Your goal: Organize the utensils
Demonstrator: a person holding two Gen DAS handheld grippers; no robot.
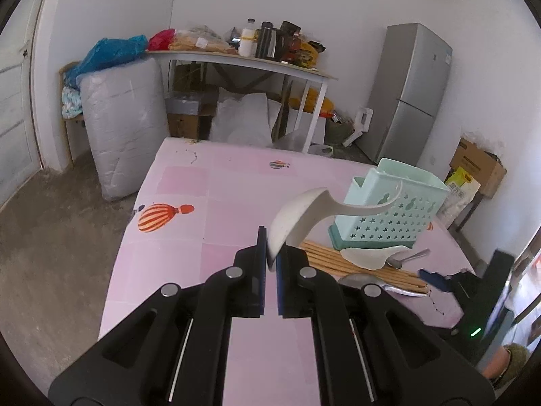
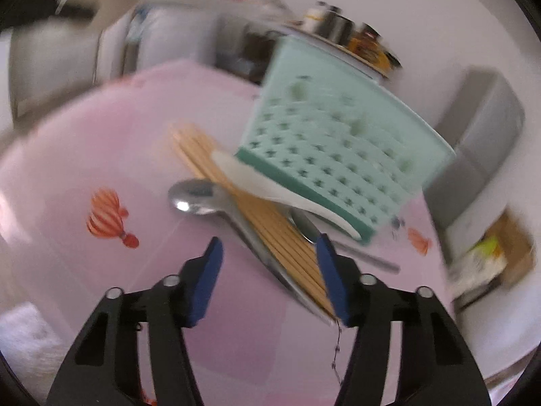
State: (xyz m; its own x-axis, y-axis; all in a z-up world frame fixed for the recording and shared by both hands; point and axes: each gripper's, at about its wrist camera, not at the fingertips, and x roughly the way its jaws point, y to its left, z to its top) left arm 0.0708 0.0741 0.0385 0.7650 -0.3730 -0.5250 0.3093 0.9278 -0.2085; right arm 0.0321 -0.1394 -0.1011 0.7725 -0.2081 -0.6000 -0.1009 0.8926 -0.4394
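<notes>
Left wrist: my left gripper [image 1: 271, 257] is pinching a white spoon [image 1: 297, 216] by its bowl, lifted over the pink table [image 1: 189, 209]. My right gripper [image 2: 268, 272] is gaping around chopsticks [image 2: 257, 216]. Beyond, metal spoons and another white spoon are lying outside the green holder [image 1: 392, 209]; mostly unsorted.

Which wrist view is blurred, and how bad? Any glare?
Left wrist: sharp, only fisheye bending at the edges; the white spoon in the left gripper reads clearly. Right wrist: heavy motion smear across the mint utensil holder, chopsticks and background, though the right gripper stays crisp; a small glare spot sits on the metal spoon.
</notes>
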